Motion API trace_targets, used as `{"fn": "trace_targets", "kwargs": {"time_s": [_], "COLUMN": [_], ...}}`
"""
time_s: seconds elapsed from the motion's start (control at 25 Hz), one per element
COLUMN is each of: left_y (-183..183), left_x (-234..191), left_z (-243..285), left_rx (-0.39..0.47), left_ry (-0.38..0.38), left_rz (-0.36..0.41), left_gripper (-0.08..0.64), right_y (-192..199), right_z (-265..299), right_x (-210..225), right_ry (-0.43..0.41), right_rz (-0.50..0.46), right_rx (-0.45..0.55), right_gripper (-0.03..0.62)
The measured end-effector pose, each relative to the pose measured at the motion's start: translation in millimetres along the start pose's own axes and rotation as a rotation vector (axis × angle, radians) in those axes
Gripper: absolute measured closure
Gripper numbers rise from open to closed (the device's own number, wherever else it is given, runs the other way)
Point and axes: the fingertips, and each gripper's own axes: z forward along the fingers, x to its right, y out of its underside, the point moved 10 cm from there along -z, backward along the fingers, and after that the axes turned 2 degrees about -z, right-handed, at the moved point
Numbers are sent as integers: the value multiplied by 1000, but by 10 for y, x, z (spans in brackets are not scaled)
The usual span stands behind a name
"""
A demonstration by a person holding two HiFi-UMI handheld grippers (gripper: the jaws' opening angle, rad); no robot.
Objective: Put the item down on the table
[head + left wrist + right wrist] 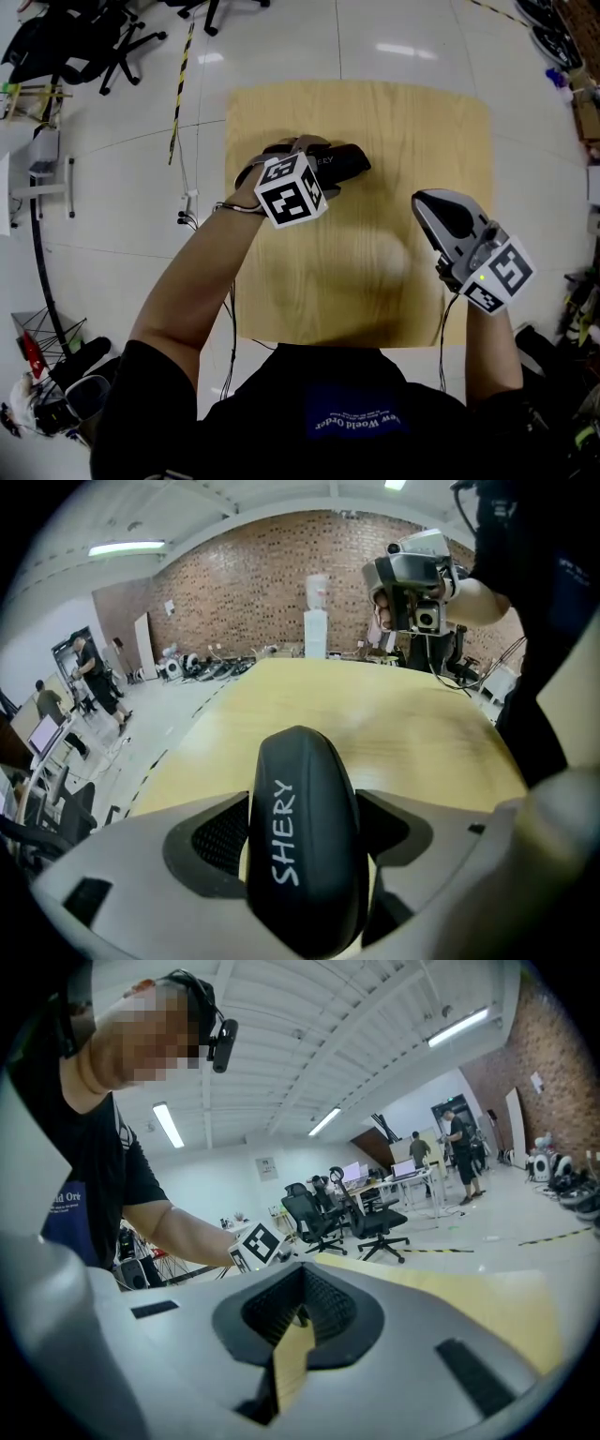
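A black oblong case (343,161) with "SHERY" written on it in white sits between the jaws of my left gripper (328,169), which is shut on it over the far left part of the wooden table (403,112). In the left gripper view the case (300,846) fills the gap between the grey jaws and points out over the tabletop. I cannot tell whether it touches the wood. My right gripper (431,206) hovers at the table's right side with its jaws together and nothing in them; only a thin slit shows between them in the right gripper view.
Black office chairs (94,42) stand on the white floor at the far left. A yellow-and-black striped strip (180,70) and cables lie beside the table's left edge. Clutter lines the right edge (577,84). The near half of the tabletop (356,281) is bare wood.
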Motion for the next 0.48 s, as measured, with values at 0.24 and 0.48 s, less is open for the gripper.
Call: {"fn": "trace_targets", "kwargs": {"time_s": [0.24,0.48], "left_y": [-88,-122], "left_x": [-15,248], "left_z": [-217,-1089], "left_rx": [79,452], "left_ry": [-26,-70], "left_rz": [-53,-278], "left_gripper": [222,222], "right_y": [-52,-251], "right_z": [-48,-151], "right_x": [-66,-229], "right_ry": [-1,3], "right_rz": [-13,-33], "right_rx": [11,37], "right_gripper": [604,604]}}
